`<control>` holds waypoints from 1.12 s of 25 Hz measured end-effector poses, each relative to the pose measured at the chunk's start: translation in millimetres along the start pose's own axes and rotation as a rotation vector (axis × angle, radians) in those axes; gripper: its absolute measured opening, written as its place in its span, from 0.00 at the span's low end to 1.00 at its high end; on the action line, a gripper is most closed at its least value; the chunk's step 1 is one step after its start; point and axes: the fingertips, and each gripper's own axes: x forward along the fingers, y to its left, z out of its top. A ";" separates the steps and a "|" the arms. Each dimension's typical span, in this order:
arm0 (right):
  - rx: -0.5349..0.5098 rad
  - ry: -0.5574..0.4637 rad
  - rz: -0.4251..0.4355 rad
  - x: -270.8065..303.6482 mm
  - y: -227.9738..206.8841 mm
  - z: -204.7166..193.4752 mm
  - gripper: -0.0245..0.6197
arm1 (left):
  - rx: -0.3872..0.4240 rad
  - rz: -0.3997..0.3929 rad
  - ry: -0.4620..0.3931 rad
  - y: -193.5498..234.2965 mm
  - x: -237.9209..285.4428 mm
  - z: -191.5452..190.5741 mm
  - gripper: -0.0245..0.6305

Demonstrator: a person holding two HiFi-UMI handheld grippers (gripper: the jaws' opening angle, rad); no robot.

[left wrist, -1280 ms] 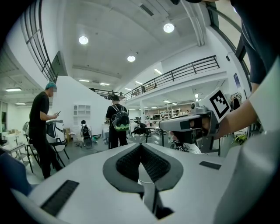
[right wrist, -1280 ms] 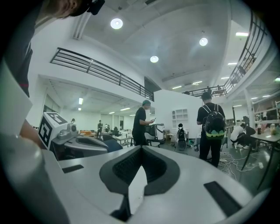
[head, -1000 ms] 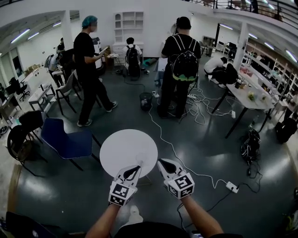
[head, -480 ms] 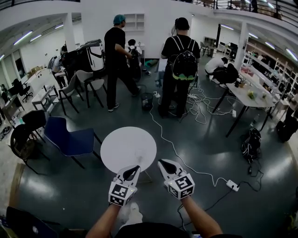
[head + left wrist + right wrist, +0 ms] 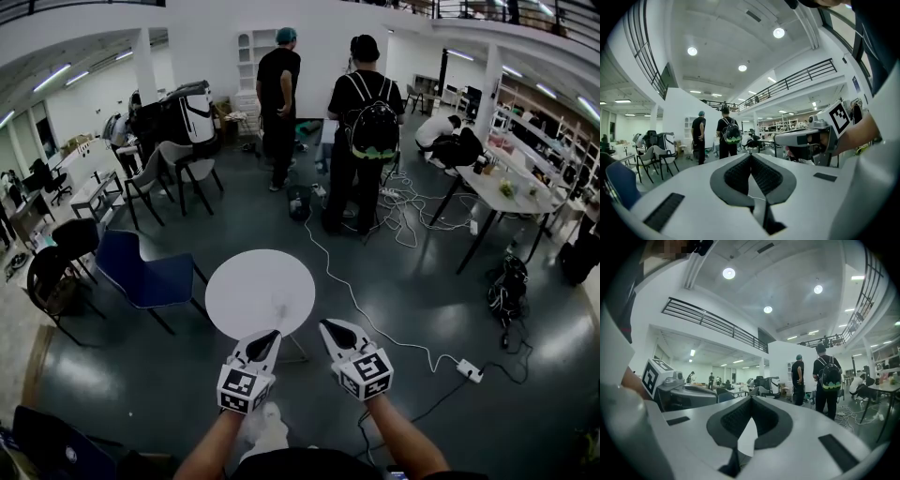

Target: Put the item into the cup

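Note:
A round white table (image 5: 253, 286) stands on the dark floor just ahead of me. A faint, clear cup-like thing (image 5: 281, 311) stands near the table's front edge; I cannot make out any item. My left gripper (image 5: 266, 337) hovers at that front edge, its jaws shut with nothing between them. The right gripper (image 5: 328, 327) is held beside it, just off the table's right front, also shut and empty. In the left gripper view the closed jaws (image 5: 750, 156) point level across the hall, with the right gripper (image 5: 806, 138) alongside. The right gripper view shows its closed jaws (image 5: 751, 399) and the left gripper (image 5: 679, 391).
A blue chair (image 5: 145, 277) stands left of the table. A white cable (image 5: 347, 291) runs over the floor to a power strip (image 5: 469, 371) at the right. Two people (image 5: 361, 131) stand with their backs to me farther off. A long table (image 5: 502, 202) stands at the right.
The person in the teal cap walked from the left to the back middle. The table sits slightly higher in the head view; both grippers stay shut side by side at its front edge.

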 end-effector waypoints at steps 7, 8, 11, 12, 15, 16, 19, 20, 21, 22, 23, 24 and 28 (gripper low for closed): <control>0.001 -0.004 0.008 -21.1 9.7 -4.5 0.06 | -0.009 0.012 -0.010 -21.1 -18.1 -0.1 0.06; 0.003 -0.003 0.008 -21.8 12.0 -4.7 0.06 | -0.010 0.015 -0.010 -21.6 -21.7 -0.3 0.06; 0.011 -0.004 0.009 -23.5 16.6 -5.5 0.06 | -0.014 0.019 -0.004 -24.0 -28.6 -2.5 0.06; 0.013 -0.005 0.010 -23.8 16.4 -6.1 0.06 | -0.016 0.020 -0.004 -25.1 -28.5 -3.1 0.06; 0.018 -0.009 0.012 -24.7 13.0 -8.1 0.06 | -0.014 0.020 -0.006 -28.7 -25.5 -2.6 0.06; 0.018 -0.008 0.013 -25.4 13.0 -8.5 0.06 | -0.014 0.021 -0.006 -29.6 -25.5 -2.3 0.06; 0.014 -0.006 0.017 -24.1 19.3 -6.8 0.06 | -0.020 0.024 -0.011 -25.8 -31.7 -1.0 0.06; 0.013 -0.007 0.015 -21.8 22.4 -4.9 0.06 | -0.022 0.023 -0.013 -22.3 -34.9 -0.5 0.06; 0.013 -0.009 0.013 -19.5 25.3 -2.5 0.06 | -0.024 0.022 -0.012 -19.2 -38.0 -0.1 0.06; 0.014 -0.010 0.011 -17.9 27.9 -0.3 0.06 | -0.025 0.020 -0.011 -17.2 -40.8 0.3 0.06; 0.015 -0.010 0.010 -17.0 29.9 1.5 0.06 | -0.025 0.019 -0.009 -16.3 -43.2 0.9 0.06; 0.016 -0.009 0.010 -16.4 31.6 2.7 0.06 | -0.025 0.018 -0.008 -15.8 -45.2 1.4 0.06; 0.021 -0.014 -0.006 -11.5 40.8 5.7 0.06 | -0.029 0.017 -0.009 -6.9 -55.6 0.0 0.06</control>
